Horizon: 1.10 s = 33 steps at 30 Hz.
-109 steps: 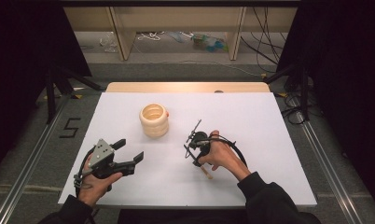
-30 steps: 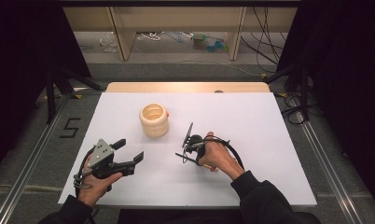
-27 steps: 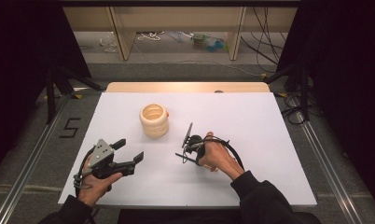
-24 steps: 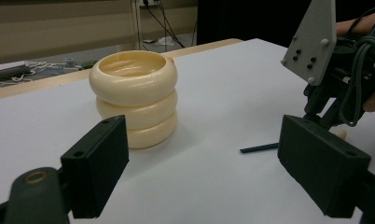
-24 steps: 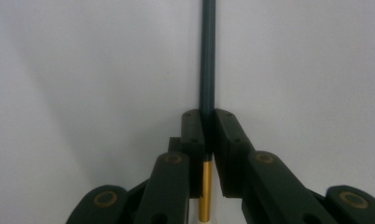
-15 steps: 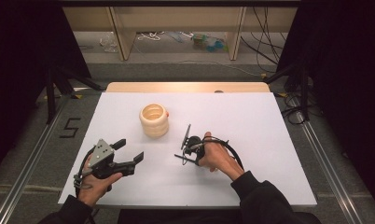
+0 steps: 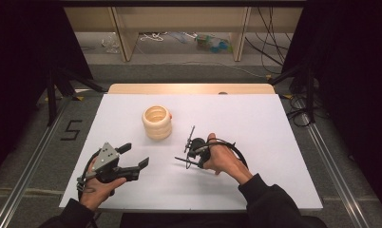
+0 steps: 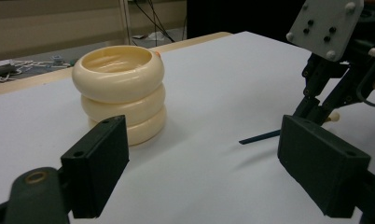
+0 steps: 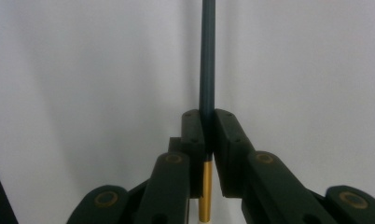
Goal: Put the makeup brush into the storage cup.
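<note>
A stack of three cream rings (image 7: 157, 122) stands upright on the white table top (image 7: 265, 123), left of centre. My right gripper (image 7: 193, 156) sits in front and to the right of it, shut on a thin dark blue rod (image 7: 181, 160). In the right gripper view the rod (image 9: 207, 56) runs straight out between the closed jaws of the gripper (image 9: 207, 116), with a gold band below them. My left gripper (image 7: 134, 156) is open near the front left, nothing between its jaws. In its own view the left gripper (image 8: 206, 172) frames the rings (image 8: 122, 88), with the right gripper (image 8: 316, 109) and the rod (image 8: 260, 136) farther right.
A wooden strip (image 7: 189, 88) runs along the table's far edge. Metal rails (image 7: 32, 166) flank the table on the floor, beside a painted "5" (image 7: 71, 129). Shelf legs, cables and clutter (image 7: 213, 42) lie beyond the table.
My right gripper has shifted a little left and nearer the front edge, turning the rod with it. The left gripper and the rings have stayed put.
</note>
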Each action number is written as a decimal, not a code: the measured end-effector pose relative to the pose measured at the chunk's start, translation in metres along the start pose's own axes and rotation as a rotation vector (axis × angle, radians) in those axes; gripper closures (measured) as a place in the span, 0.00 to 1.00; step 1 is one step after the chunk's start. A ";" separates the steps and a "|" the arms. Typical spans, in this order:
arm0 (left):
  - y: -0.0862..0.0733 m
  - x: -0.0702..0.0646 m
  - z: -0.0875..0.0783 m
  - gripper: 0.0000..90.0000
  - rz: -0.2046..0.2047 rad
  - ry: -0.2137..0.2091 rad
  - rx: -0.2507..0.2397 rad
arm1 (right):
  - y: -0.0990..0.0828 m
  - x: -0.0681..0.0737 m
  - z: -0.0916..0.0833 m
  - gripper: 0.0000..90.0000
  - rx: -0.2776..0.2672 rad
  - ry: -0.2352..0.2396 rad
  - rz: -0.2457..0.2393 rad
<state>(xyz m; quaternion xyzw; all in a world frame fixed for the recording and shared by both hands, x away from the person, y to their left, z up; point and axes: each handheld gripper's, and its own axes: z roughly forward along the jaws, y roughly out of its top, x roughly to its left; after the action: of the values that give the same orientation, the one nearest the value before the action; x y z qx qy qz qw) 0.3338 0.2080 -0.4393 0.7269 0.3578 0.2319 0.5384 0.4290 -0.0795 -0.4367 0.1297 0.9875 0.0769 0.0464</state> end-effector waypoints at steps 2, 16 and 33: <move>0.000 -0.002 0.001 0.18 0.014 -0.011 0.018 | 0.000 0.004 -0.003 0.93 0.002 0.011 0.011; -0.005 -0.014 0.010 0.18 0.045 -0.111 0.107 | -0.002 0.022 -0.016 0.93 -0.039 0.008 -0.120; -0.006 -0.035 0.024 0.18 0.108 -0.229 0.207 | 0.006 0.053 -0.028 0.93 -0.028 0.006 -0.211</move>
<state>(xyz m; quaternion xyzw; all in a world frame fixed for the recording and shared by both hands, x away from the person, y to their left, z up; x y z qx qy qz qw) 0.3267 0.1671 -0.4506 0.8184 0.2765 0.1378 0.4846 0.3765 -0.0642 -0.4117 0.0239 0.9946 0.0858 0.0533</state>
